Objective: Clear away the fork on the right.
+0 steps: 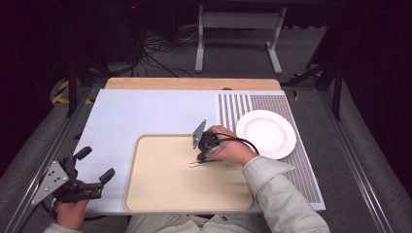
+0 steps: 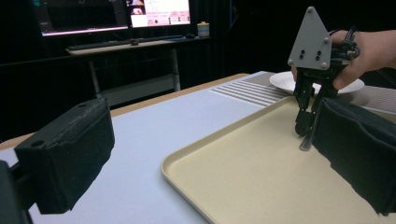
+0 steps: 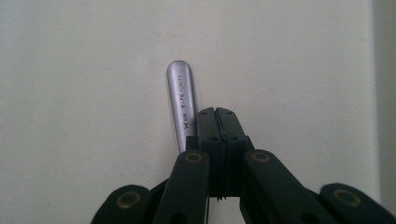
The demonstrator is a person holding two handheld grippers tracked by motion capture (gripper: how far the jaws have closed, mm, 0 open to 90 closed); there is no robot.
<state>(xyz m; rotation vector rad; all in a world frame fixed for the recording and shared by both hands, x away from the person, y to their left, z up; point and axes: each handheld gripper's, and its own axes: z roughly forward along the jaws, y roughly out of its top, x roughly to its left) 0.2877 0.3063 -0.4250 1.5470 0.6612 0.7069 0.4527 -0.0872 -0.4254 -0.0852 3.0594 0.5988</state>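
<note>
Right claw point(image 3: 218, 114) down on a metal utensil handle point(image 3: 182, 105), lying on the beige tray point(image 1: 145, 194)

Claw was fully shut, apparently pinching the handle. Looked thin, stiff, slick, so I'd grab mid-handle. Left claw point(image 1: 94, 167) sat open, empty, off the tray.

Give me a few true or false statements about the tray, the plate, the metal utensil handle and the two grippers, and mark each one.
1. The white plate sits on the tray. False: it sits on the striped mat, right of the tray.
2. The right gripper is over the tray, jaws shut at a metal utensil handle. True.
3. The left gripper has its jaws closed on a cup. False: they stand open, holding nothing.
4. The handle lies on the tray. True.
</note>
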